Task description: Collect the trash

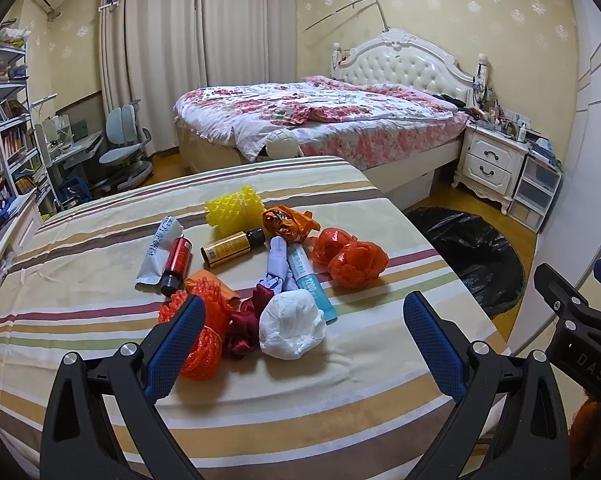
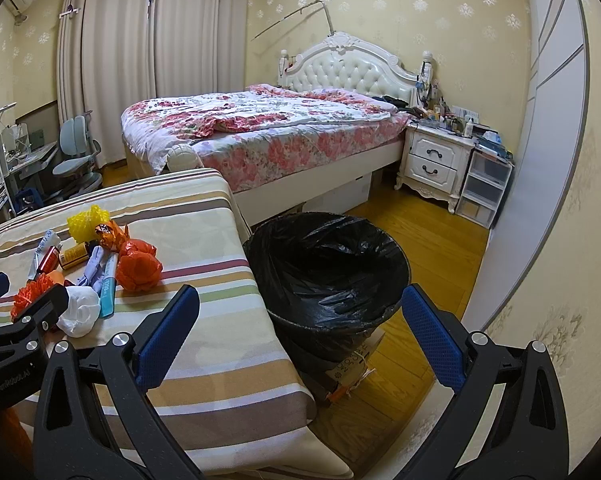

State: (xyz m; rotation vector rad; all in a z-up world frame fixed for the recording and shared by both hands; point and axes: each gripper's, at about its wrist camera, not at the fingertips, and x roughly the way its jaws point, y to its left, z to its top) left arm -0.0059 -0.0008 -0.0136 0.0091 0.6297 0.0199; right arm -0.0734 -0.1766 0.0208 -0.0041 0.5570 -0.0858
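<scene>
Left tongs [image 1: 304, 332] and right tongs [image 2: 300, 330], both spread wide and holding nothing.
Trash pile [image 1: 260, 272] lies on the striped worktop [image 1: 80, 280], white wad [image 1: 292, 328] nearest the left tongs; black-lined bin [image 2: 328, 264] stands on the floor just beside the worktop, before the right tongs.

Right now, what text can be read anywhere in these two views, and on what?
"1200": blue-and-white tube.
"DAS": right gripper's black body, seen from the left wrist view.
White packet: blue characters, unreadable.
Amber bottle: label too blurred.
Cardboard under the bin: handwriting illegible.
</scene>
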